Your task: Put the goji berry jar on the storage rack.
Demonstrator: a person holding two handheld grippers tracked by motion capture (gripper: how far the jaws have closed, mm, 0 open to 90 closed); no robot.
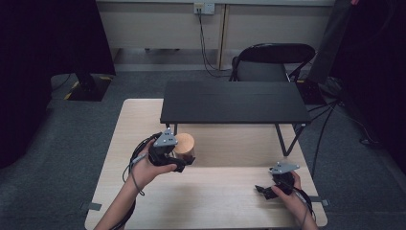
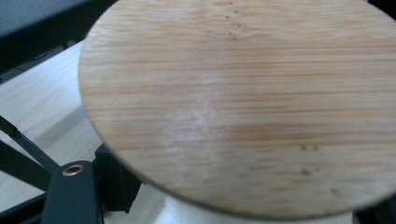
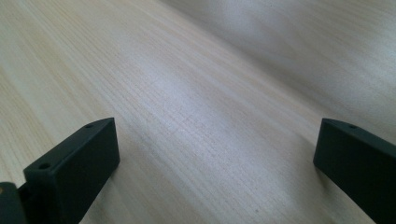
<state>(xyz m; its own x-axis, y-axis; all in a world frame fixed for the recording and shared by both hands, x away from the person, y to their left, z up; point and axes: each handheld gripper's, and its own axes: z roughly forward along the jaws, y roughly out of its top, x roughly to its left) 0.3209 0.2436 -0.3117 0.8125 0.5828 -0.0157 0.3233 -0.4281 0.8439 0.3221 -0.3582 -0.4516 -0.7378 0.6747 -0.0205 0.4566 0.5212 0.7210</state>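
Left gripper [image 1: 184, 160] is clamped on a white jar with a bamboo lid [image 2: 243, 102], held above the table [image 1: 143, 120]. A loose lid could pop off. Right gripper [image 1: 263, 190] rests open, empty.

Left gripper [image 1: 184, 160] raised, jaws clamped, right gripper [image 1: 262, 189] low, jaws wide apart

Striped tan bamboo lid [image 2: 243, 102], pale woodgrain table [image 3: 187, 93], black shelf [image 1: 234, 103]

Two grippers, left gripper [image 1: 184, 160] and right gripper [image 1: 262, 190]; one wooden-lidded jar [image 1: 184, 144]; one light wooden table [image 1: 215, 201]; one black raised shelf [image 1: 233, 101]; one folding chair [image 1: 273, 60]
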